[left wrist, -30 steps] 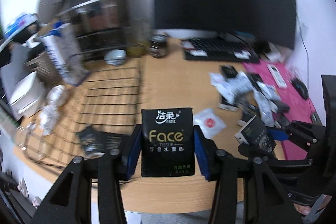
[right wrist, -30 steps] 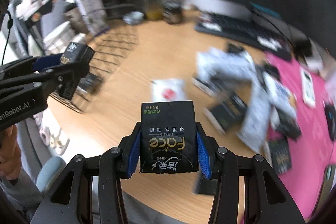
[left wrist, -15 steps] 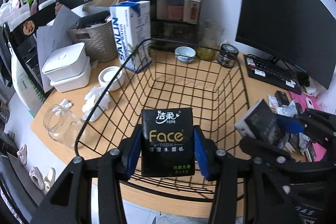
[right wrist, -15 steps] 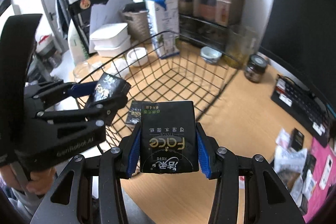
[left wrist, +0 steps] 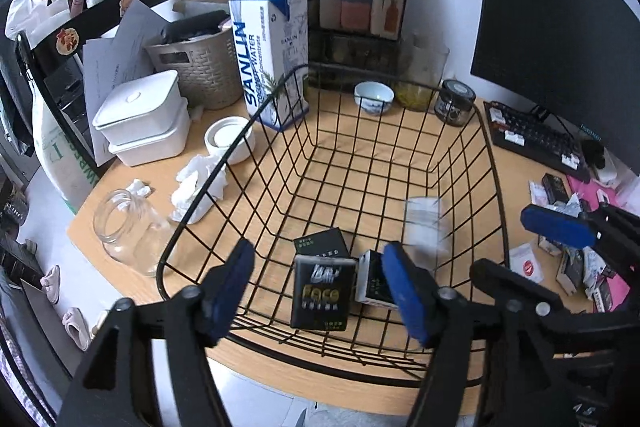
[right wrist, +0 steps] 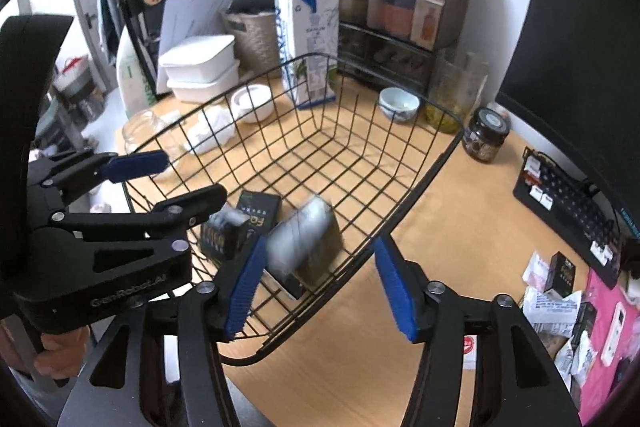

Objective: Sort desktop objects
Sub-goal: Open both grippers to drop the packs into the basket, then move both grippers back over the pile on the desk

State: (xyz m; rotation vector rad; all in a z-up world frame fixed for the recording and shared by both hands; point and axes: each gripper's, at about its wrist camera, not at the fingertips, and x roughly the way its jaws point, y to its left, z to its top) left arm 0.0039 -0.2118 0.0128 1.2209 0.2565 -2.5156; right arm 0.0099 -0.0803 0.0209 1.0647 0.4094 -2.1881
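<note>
Both grippers over the black wire basket (left wrist: 490, 163). Left gripper (left wrist: 320, 291) jaws opening, nothing pinched; its black Face tissue pack (left wrist: 322, 293) lies free in the basket. Right gripper (right wrist: 320, 285) jaws opening too; blurred tissue pack (right wrist: 306, 241) loose between them, over the basket.

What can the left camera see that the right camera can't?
Only the left view shows slippers on the floor. Only the right view shows a hand gripping the left gripper. Both show the wire basket holding black tissue packs, the water carton, and both grippers' jaws opening with nothing clamped; the right gripper is above the basket.
</note>
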